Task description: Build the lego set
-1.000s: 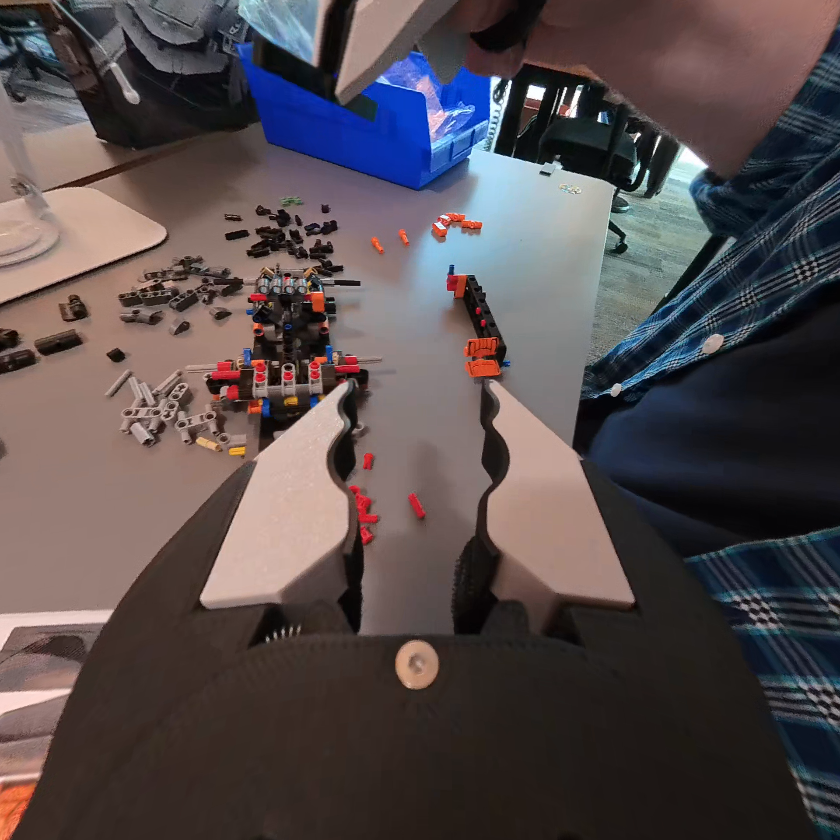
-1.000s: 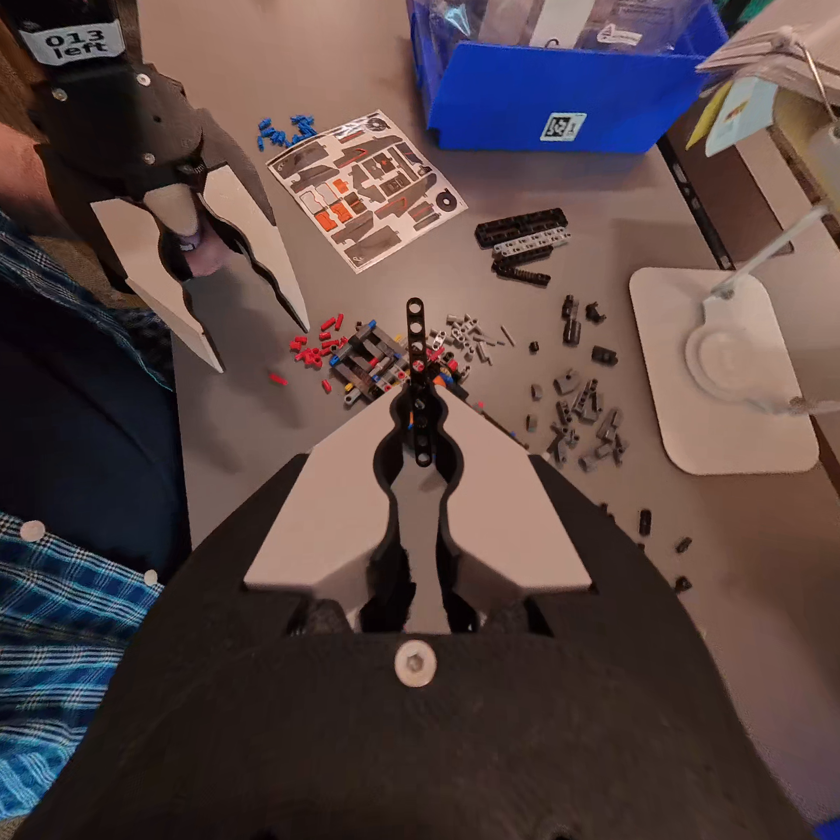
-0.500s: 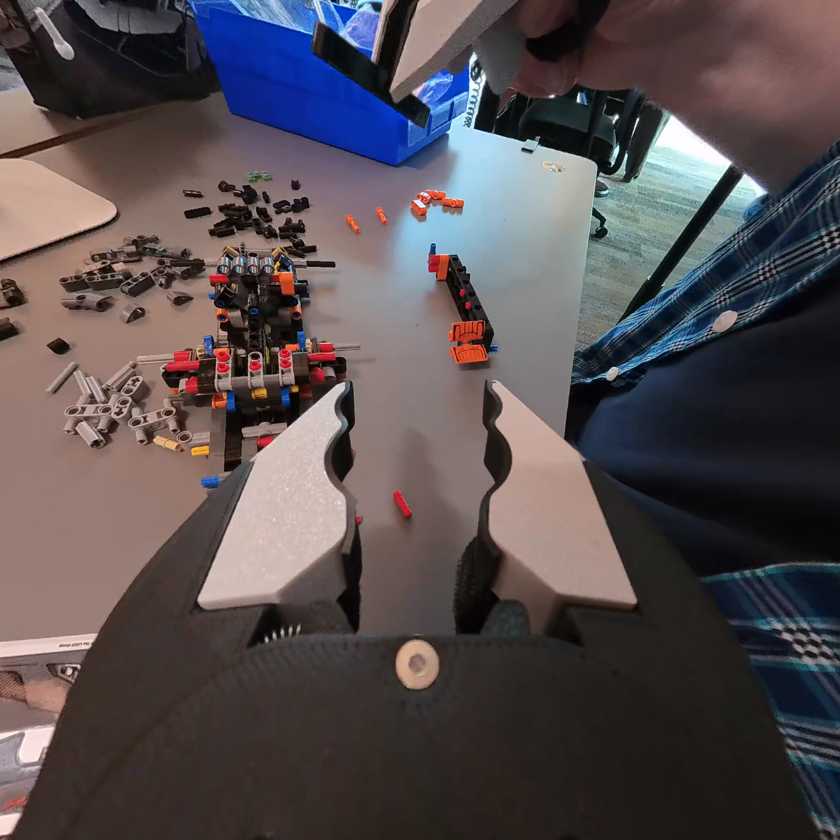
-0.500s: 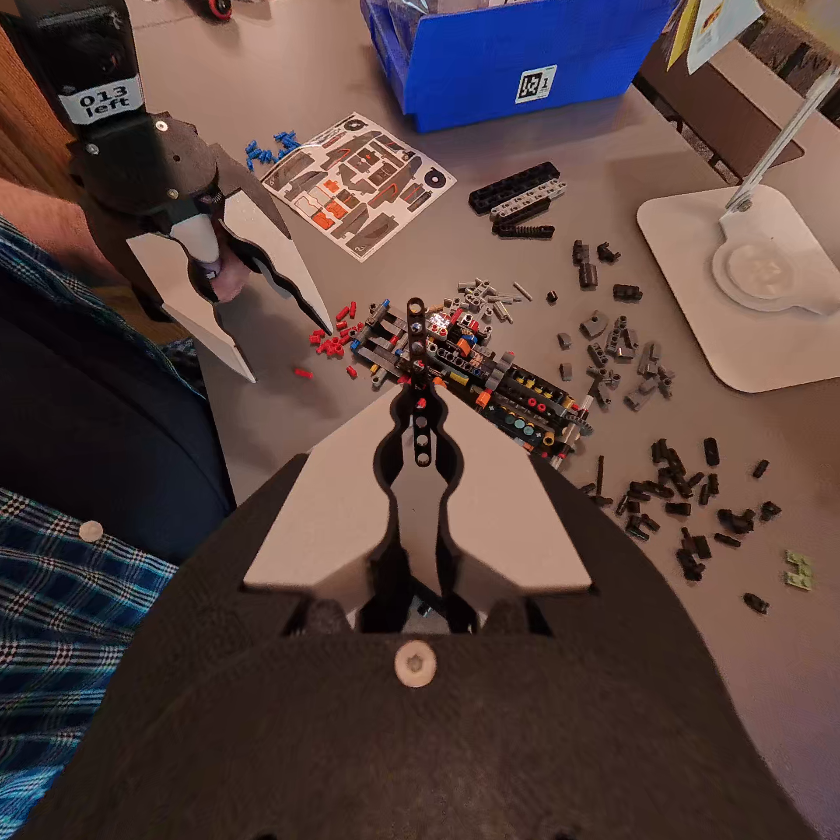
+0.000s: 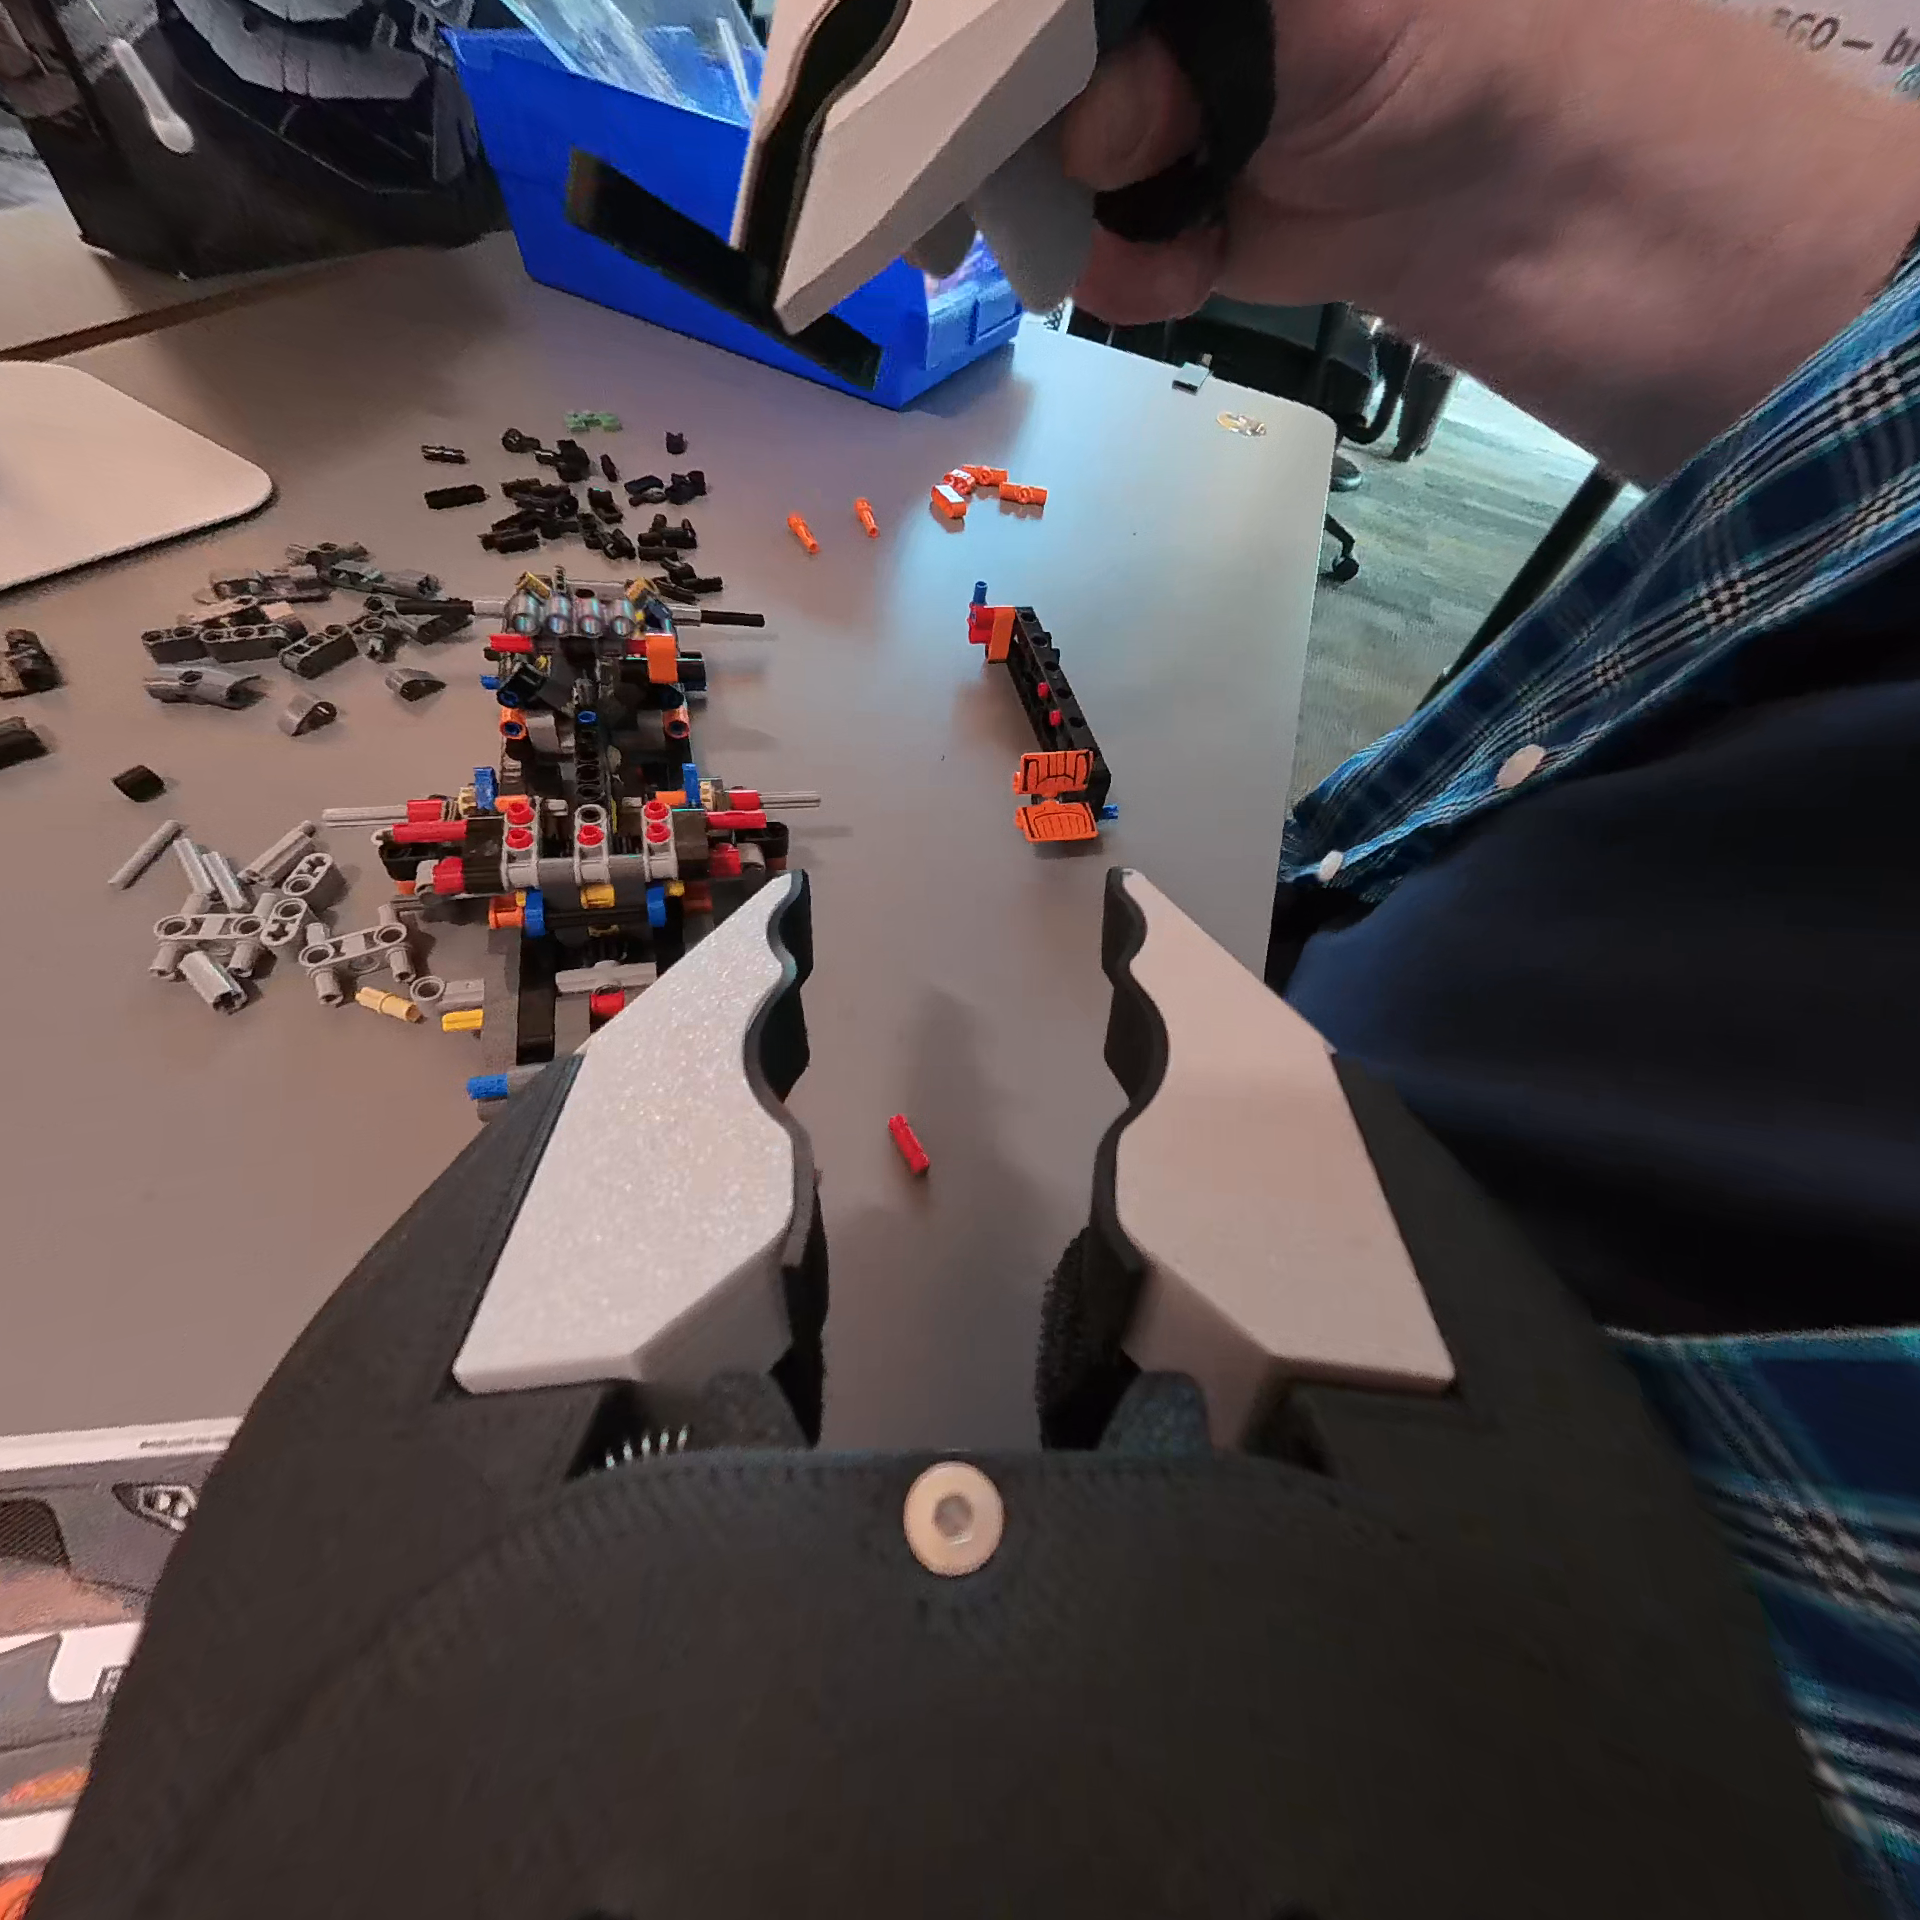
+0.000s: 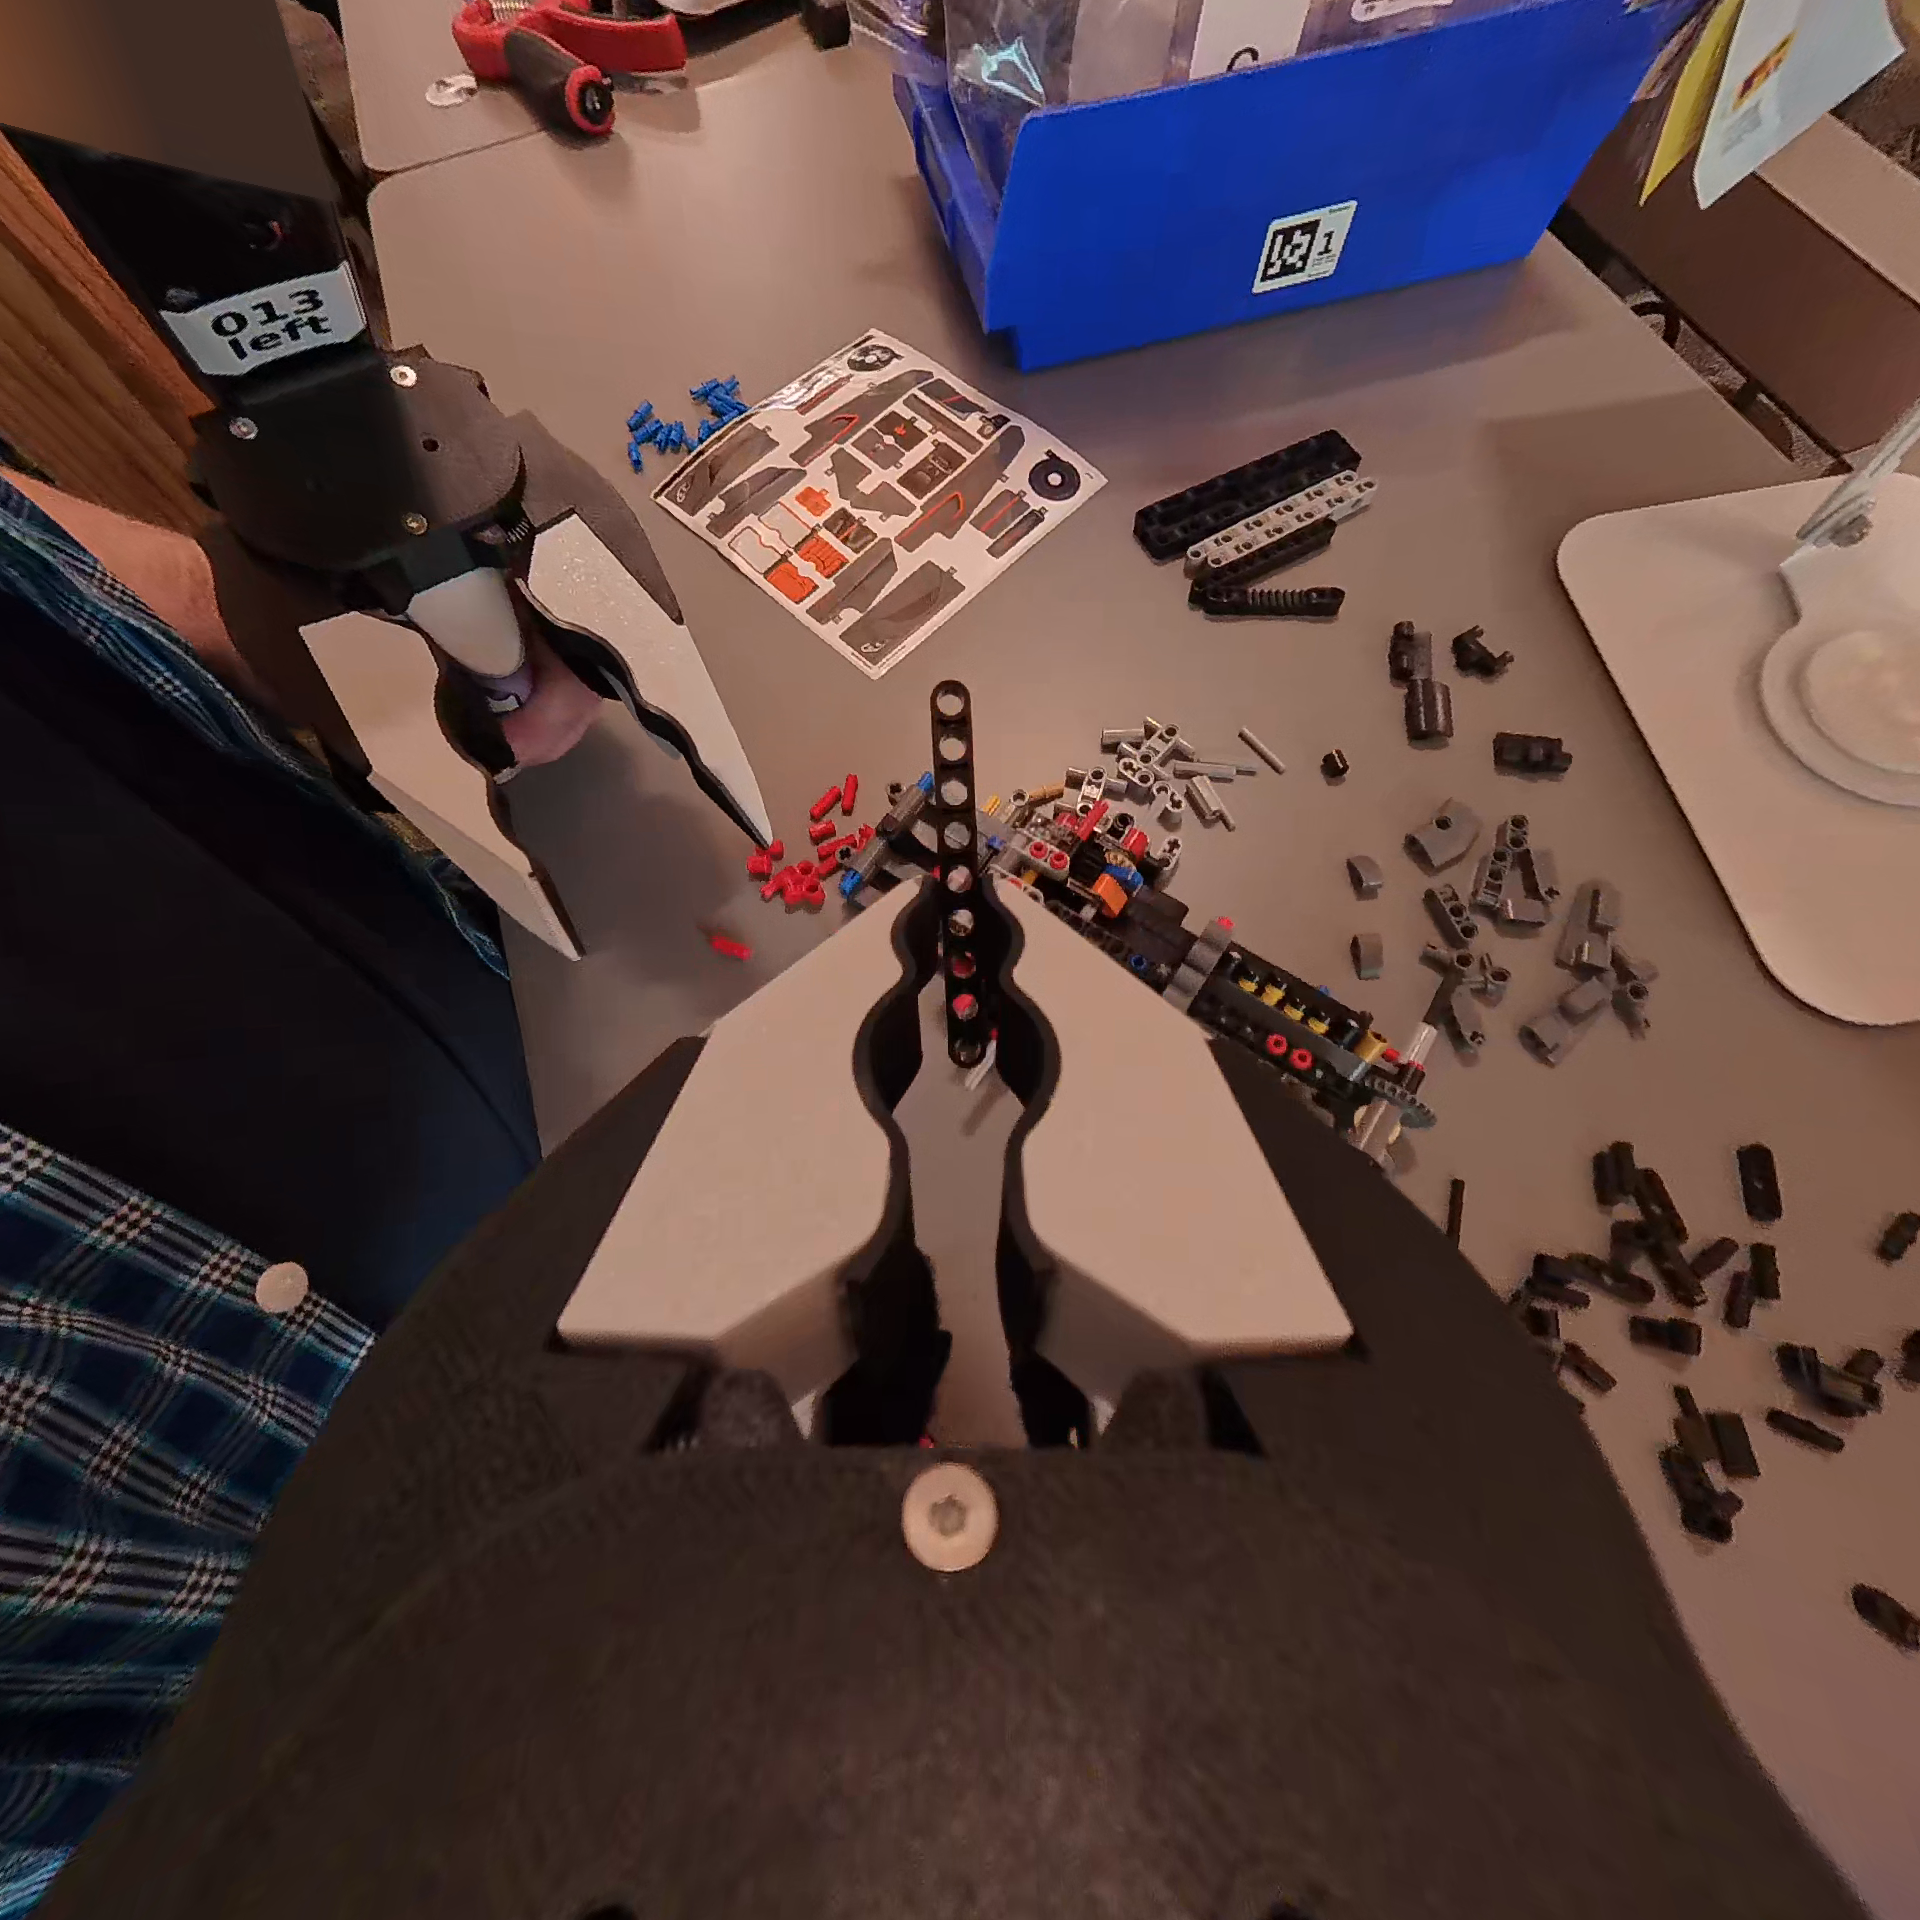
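Left gripper (image 5: 956, 883) jaws apart, empty, straddling lone red pin (image 5: 907, 1143) at frame centre, pin's long axis approx. along fingers; right gripper (image 6: 954, 883) clamped on upright black beam (image 6: 952, 831), farther off.

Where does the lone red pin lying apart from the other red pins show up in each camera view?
Left wrist view: the small red pin lies on the grey table between the open left gripper's fingers.
Right wrist view: the same pin lies left of centre, below the red pin pile.
Shared landmark: the blue plastic bin at the table's far end.
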The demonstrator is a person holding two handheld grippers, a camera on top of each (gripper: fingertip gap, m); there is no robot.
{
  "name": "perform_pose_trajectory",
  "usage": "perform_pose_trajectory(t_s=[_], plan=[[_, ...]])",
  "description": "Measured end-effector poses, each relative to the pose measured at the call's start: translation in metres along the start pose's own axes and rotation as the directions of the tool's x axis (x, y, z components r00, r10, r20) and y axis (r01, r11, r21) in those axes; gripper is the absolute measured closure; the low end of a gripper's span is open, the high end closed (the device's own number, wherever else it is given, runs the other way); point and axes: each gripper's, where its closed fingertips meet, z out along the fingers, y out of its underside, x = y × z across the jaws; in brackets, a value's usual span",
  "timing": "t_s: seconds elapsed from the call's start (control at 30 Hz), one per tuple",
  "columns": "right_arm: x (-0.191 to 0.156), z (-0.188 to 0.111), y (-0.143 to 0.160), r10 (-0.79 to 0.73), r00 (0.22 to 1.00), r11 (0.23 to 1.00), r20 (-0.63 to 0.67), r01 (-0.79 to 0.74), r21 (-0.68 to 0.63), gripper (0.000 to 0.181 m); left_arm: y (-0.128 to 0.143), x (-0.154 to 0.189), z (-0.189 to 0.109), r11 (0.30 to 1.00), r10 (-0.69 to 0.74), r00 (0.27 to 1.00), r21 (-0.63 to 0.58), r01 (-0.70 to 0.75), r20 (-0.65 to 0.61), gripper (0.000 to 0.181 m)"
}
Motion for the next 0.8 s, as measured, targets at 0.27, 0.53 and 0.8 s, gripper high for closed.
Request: perform_pose_trajectory(t_s=[0.27,0.53,0.8], plan=[[0.003,0.025,-0.012,0.008,0.999,1.0,0.045,-0.007,-0.003,0.177,-0.004,-0.01,-0.011,0.996,-0.075,0.997,0.047,0.076,-0.019,0.126],[0.005,0.038,-0.023,-0.002,0.997,1.0,0.079,0.002,0.001,0.177,-0.005,-0.013,-0.015,0.993,-0.103,0.994,0.06,0.105,-0.032,0.126],[0.008,0.043,-0.026,-0.006,0.996,1.0,0.094,0.006,0.004,0.177,-0.004,-0.016,-0.015,0.989,-0.129,0.991,0.062,0.132,-0.038,0.126]])
